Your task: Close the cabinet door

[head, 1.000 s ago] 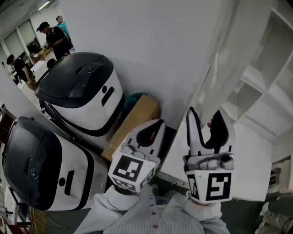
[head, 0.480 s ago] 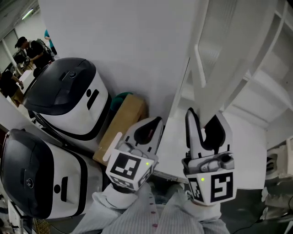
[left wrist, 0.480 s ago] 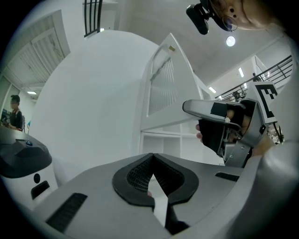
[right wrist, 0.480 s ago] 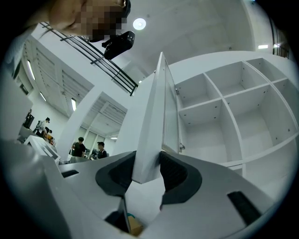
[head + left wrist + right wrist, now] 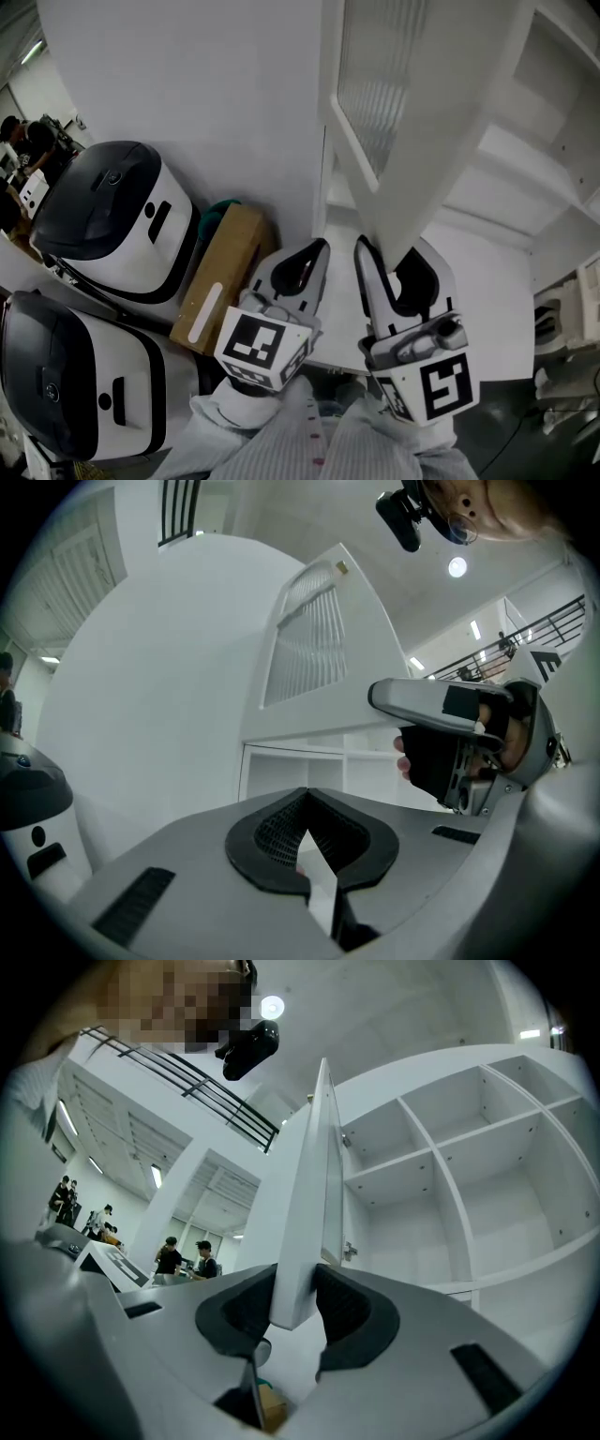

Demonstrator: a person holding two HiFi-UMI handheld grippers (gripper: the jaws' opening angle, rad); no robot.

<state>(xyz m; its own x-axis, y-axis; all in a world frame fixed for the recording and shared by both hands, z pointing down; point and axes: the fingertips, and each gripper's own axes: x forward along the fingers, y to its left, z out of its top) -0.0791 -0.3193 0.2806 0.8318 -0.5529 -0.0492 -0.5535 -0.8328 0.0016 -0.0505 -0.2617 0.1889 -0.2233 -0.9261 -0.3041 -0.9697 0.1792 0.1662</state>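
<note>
Now right tool (image 5: 389,249) just closed in, pinching near edge of open cabinet door (image 5: 394,94), so swing-shut can follow; left tool (image 5: 316,249) pressed together, empty

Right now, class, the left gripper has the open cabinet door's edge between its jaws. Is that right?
Wrong gripper. The right gripper has the open cabinet door's edge between its jaws, which have just been closing on it, as the right gripper view shows. The left gripper holds nothing.
</note>
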